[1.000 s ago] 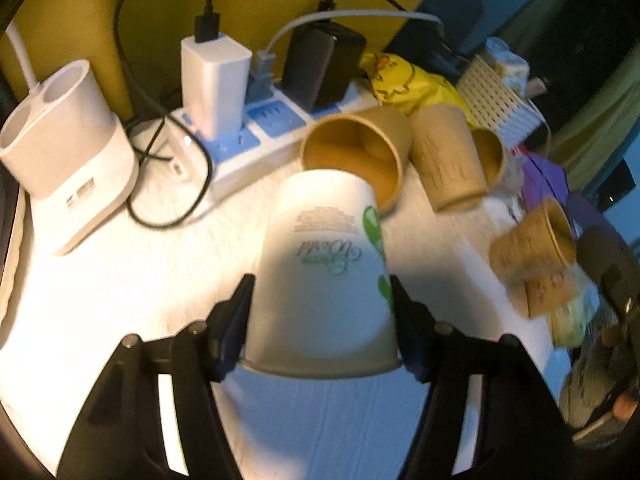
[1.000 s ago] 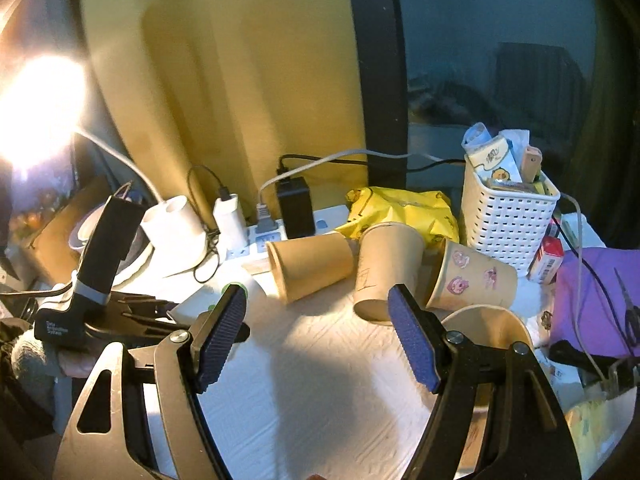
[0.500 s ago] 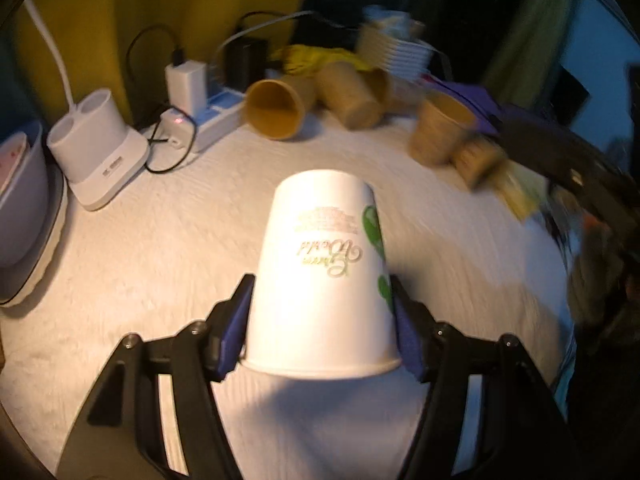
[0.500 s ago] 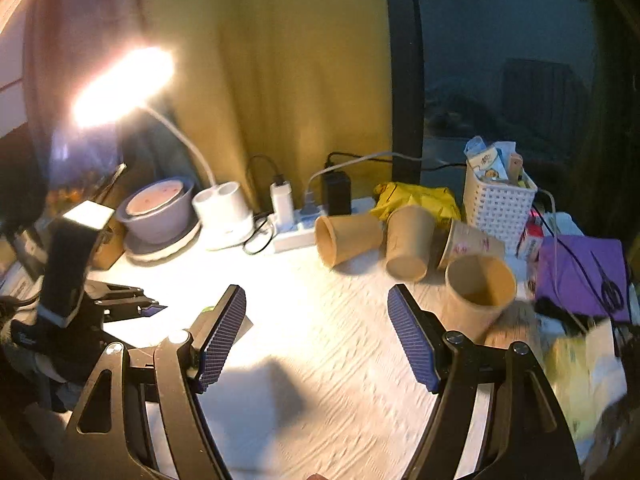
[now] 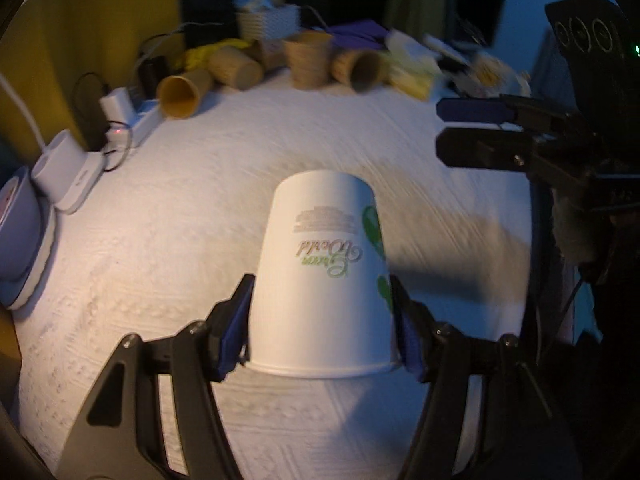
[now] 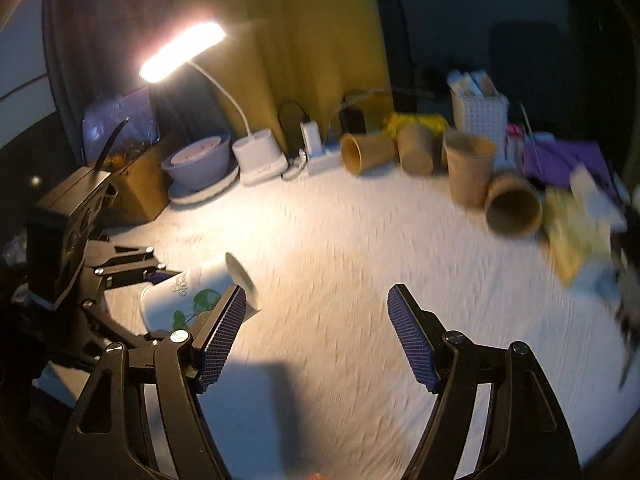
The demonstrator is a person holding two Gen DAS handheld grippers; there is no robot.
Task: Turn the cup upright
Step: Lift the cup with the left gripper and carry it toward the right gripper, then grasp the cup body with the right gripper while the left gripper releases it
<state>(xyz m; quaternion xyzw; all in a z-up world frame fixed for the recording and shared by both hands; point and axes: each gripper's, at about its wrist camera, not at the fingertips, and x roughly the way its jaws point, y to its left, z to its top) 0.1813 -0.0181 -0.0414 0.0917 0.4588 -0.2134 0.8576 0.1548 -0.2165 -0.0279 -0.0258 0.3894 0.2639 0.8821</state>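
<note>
Since a second ago you have pulled both grippers back from the far edge, so the brown cups sit farther off. Your left gripper reaches forward, clenched on the white cup, which is held lying sideways above the tabletop near its front edge. Your right gripper hovers spread wide, holding nothing.

Home desk: lamp, curtain (yellow), power strip.
</note>
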